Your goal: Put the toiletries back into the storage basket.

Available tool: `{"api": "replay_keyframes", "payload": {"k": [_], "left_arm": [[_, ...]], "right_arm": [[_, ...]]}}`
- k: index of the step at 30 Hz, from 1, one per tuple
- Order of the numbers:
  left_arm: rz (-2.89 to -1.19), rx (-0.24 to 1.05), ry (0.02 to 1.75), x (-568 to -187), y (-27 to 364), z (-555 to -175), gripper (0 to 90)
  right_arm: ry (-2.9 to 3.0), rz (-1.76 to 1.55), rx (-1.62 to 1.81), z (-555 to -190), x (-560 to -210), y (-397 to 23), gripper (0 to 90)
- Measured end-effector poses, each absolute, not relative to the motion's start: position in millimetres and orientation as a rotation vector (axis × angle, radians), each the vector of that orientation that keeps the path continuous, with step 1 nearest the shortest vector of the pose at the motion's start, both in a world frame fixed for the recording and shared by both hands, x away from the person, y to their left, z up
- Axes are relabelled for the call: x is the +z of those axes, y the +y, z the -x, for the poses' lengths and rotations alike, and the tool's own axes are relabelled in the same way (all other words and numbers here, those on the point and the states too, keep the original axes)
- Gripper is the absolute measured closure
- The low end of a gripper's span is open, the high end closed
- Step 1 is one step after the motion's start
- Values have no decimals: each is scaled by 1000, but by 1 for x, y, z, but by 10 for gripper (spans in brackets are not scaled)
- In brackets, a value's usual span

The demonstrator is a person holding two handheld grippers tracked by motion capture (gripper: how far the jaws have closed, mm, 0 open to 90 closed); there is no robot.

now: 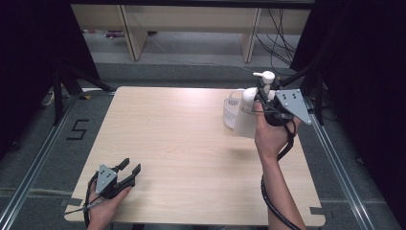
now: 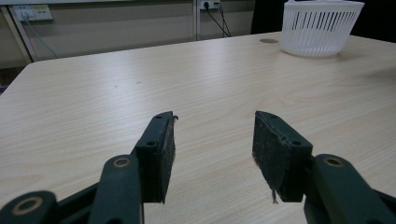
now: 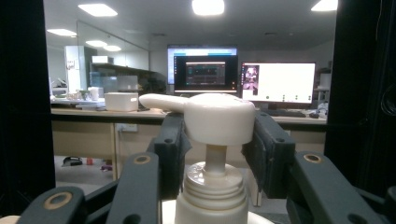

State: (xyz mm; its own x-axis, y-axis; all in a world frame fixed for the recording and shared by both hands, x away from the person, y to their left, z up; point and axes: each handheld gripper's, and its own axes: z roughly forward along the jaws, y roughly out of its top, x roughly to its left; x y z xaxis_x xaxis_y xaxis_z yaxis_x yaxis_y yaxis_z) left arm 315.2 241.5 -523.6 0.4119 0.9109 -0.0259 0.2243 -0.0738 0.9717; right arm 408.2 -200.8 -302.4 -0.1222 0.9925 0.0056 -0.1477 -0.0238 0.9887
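A white pump bottle (image 1: 245, 120) hangs just above the table's far right part, right beside a white slotted basket (image 1: 231, 113). My right gripper (image 1: 264, 94) is shut on its pump head (image 3: 219, 117): the two black pads press on the head's sides, and the nozzle points left in the right gripper view. The bottle's neck and shoulder (image 3: 212, 196) sit low between the jaws. My left gripper (image 1: 130, 168) rests at the table's front left, open, with nothing between its pads (image 2: 214, 130).
The light wooden table (image 1: 182, 143) has bare room across its middle and left. The basket (image 2: 322, 28) stands far off at the upper right in the left gripper view. Black curtains flank the table, with metal rails along both sides and desk legs and cables behind it.
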Motion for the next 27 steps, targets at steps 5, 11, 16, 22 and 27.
{"api": "replay_keyframes", "payload": {"k": [5, 11, 16, 22, 27], "left_arm": [[-1566, 780, 1035, -524, 242, -316, 480], [-1566, 780, 1035, -524, 242, -316, 480], [-1566, 780, 1035, -524, 242, -315, 480], [-1566, 779, 1033, -524, 242, -315, 480], [-1566, 778, 1034, -524, 242, -315, 480]], "right_arm": [[1174, -1047, 1373, -410, -300, -201, 600], [1173, -1048, 1374, -414, -298, -201, 601], [1181, -1063, 1371, -415, -296, -199, 600], [1181, -1046, 1366, -419, -293, -201, 600], [1165, -1040, 1367, -421, -291, -201, 600]]}}
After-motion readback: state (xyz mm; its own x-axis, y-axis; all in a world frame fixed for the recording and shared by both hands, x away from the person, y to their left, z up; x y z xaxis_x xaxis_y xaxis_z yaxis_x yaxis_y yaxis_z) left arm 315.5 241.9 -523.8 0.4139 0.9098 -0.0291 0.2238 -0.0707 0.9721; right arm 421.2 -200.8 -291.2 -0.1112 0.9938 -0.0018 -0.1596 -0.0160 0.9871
